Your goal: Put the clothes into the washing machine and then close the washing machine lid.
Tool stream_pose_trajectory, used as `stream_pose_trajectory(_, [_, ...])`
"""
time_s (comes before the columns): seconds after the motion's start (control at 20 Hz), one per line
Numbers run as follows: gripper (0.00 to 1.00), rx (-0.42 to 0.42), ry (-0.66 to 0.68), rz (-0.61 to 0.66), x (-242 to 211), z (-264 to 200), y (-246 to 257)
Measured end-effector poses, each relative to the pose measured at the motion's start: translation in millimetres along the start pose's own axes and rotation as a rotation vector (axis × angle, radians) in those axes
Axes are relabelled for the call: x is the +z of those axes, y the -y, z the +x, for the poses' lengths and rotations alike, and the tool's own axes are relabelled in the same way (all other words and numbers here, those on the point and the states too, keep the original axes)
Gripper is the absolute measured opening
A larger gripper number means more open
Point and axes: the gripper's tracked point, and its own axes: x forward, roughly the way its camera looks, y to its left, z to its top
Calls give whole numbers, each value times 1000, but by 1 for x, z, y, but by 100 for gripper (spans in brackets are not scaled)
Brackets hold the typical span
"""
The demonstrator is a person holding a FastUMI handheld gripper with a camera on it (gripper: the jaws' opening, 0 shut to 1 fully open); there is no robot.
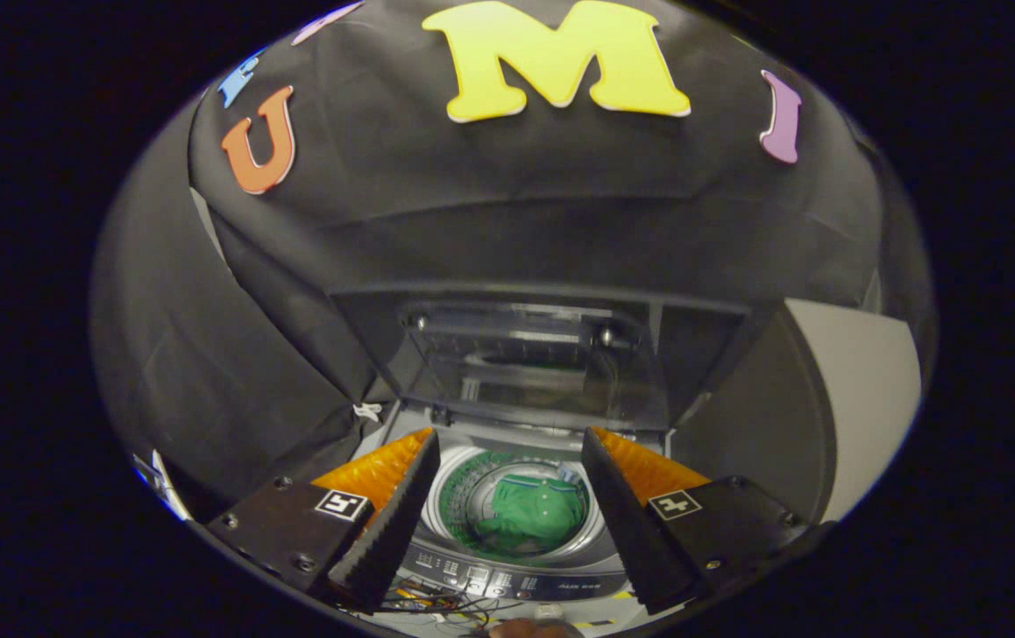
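Gripper view: tongs (507,470) spread wide and empty, ribbed inner faces framing the lower centre, where crumpled green clothes (532,514) lie in the round perforated metal drum (454,496) of the washing machine (516,580), its glossy see-through lid (530,363) raised upright beyond.

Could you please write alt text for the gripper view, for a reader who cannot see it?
A green garment lies inside the drum of a top-loading washing machine, whose lid stands raised behind it. The open gripper hovers above with nothing between its fingers, and the control panel runs along the near edge.
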Motion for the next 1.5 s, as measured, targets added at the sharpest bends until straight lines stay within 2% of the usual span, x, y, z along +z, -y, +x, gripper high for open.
stream_pose_trajectory(0.2, [100,4,48,8,42,-12,-9])
stream_pose_trajectory(0.35, [100,-26,66,-9,66,-6,-5])
stream_pose_trajectory(0.75, [100,-64,62,-11,110,56,6])
stream_pose_trajectory(1.1, [100,-58,36,40,117,102,8])
stream_pose_trajectory(1.3, [100,-65,13,86,104,117,17])
stream_pose_trajectory(1.35, [100,-90,25,67,106,116,20])
stream_pose_trajectory(1.5, [100,-87,58,38,104,120,23])
